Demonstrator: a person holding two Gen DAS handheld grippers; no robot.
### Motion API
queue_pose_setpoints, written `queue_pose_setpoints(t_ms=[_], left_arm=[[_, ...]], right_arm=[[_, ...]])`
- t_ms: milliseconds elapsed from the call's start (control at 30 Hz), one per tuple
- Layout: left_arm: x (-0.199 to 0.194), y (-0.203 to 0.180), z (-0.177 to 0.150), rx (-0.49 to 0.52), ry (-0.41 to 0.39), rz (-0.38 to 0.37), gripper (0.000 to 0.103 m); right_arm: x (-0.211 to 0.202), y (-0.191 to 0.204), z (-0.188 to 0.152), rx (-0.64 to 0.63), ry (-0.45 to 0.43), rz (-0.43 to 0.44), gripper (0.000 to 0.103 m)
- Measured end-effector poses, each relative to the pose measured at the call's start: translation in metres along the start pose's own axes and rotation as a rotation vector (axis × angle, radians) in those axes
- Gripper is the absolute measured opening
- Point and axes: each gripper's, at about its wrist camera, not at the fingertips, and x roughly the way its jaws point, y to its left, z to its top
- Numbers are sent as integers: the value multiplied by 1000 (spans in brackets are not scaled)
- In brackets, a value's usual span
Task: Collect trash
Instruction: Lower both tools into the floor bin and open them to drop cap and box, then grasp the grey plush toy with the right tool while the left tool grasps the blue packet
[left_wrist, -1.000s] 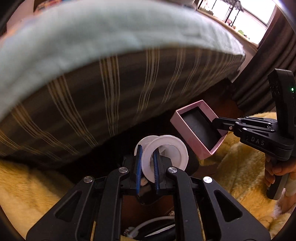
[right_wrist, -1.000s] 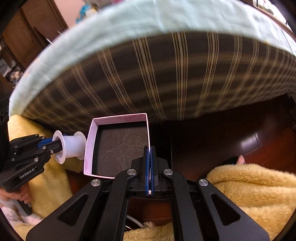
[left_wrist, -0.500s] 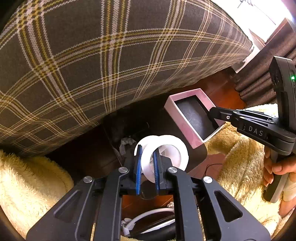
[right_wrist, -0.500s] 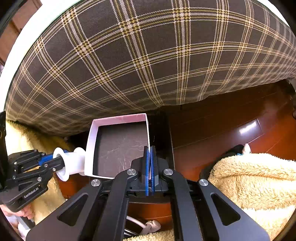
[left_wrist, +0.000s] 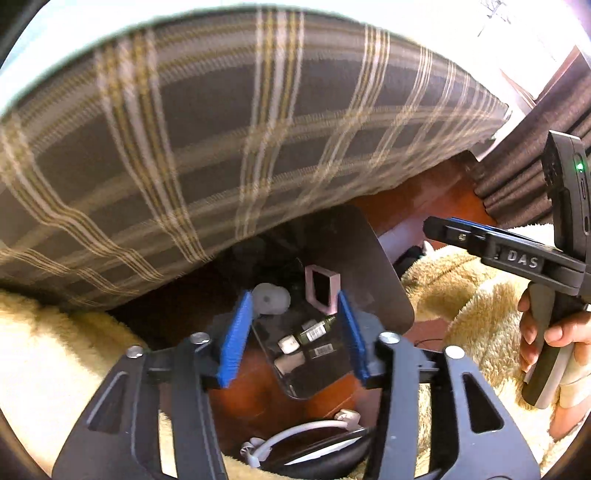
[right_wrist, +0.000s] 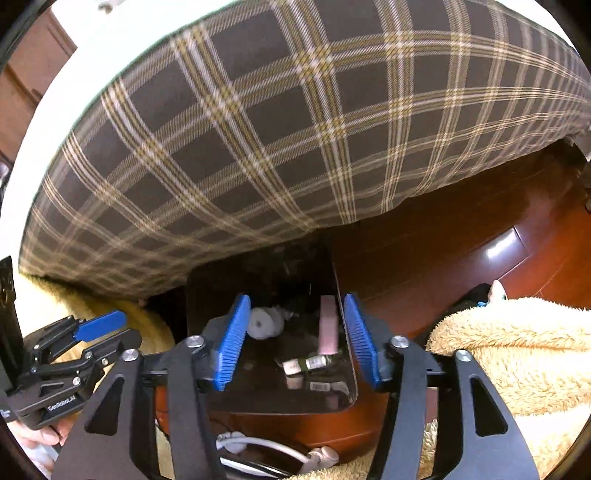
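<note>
Both the left gripper (left_wrist: 291, 328) and right gripper (right_wrist: 293, 341) are spread and empty above the bin (right_wrist: 258, 387), so next search outside it, at 3 o'clock.

A dark bin (left_wrist: 373, 273) sits at lower centre of both views. Inside, a white spool (left_wrist: 270, 299) lies left, a pink box (left_wrist: 322, 291) stands on edge right, small scraps (right_wrist: 304, 365) nearer.

Beyond the left gripper (left_wrist: 293, 332), its pads blue, hung a brown plaid bedcover (left_wrist: 221, 147) with yellow-white stripes. The box (left_wrist: 321, 290) ahead was pink, the floor (right_wrist: 461, 251) reddish-brown.
</note>
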Motion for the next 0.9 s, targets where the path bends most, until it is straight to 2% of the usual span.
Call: queue_pose_setpoints(t_ms=[67,100,167,233,567,733,900], left_arm=[[-9,1,2,-2,-18,21,63],[-13,0,4,-3,-29,29,69],[-26,1,6,1,-59,42,75],[-41,-2,9,11,-88,47,81],[-126,-3,36,61,-285,82,89],[-147,4,60,65,-341,145,89],[-160,18,80,50,-365,147,91]], right_arm=[[-9,-1,2,13,-34,10,88],[-14,-1,3,18,-50,17,91],[-26,-1,7,26,-80,19,96],[-37,-1,11,24,-109,17,97],[-113,38,50,-107,-327,50,99],[-122,65,83,-181,-388,65,99],[-112,83,121,-207,-383,69,99]])
